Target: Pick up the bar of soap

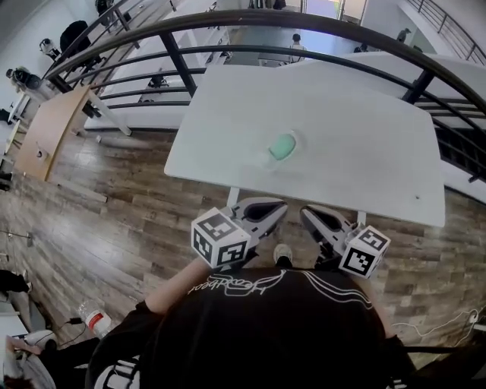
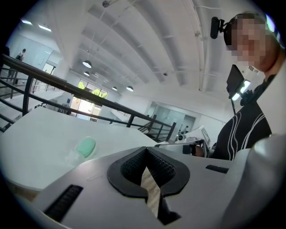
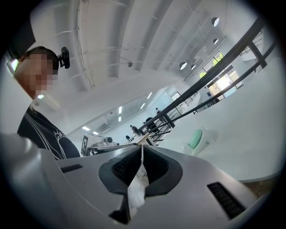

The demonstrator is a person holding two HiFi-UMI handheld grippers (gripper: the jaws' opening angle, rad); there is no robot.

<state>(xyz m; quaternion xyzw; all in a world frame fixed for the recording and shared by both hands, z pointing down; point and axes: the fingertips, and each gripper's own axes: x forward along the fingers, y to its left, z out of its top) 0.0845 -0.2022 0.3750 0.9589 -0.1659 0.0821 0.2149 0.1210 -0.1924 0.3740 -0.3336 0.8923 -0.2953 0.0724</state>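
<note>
A mint-green bar of soap (image 1: 282, 147) lies in a clear dish (image 1: 267, 159) near the front middle of a white table (image 1: 357, 114). Both grippers hang close to the person's body, short of the table's near edge and apart from the soap. My left gripper (image 1: 278, 210) is shut with nothing in it. My right gripper (image 1: 307, 213) also has its jaws together and empty. In the left gripper view the soap (image 2: 86, 146) lies left of the closed jaw tips (image 2: 146, 149). In the right gripper view the soap (image 3: 195, 137) lies right of the tips (image 3: 142, 145).
A dark metal railing (image 1: 304, 23) curves behind the table. The floor (image 1: 114, 213) is wooden planks. A wooden desk (image 1: 45, 129) stands far left, and a water bottle (image 1: 95, 319) lies on the floor at lower left.
</note>
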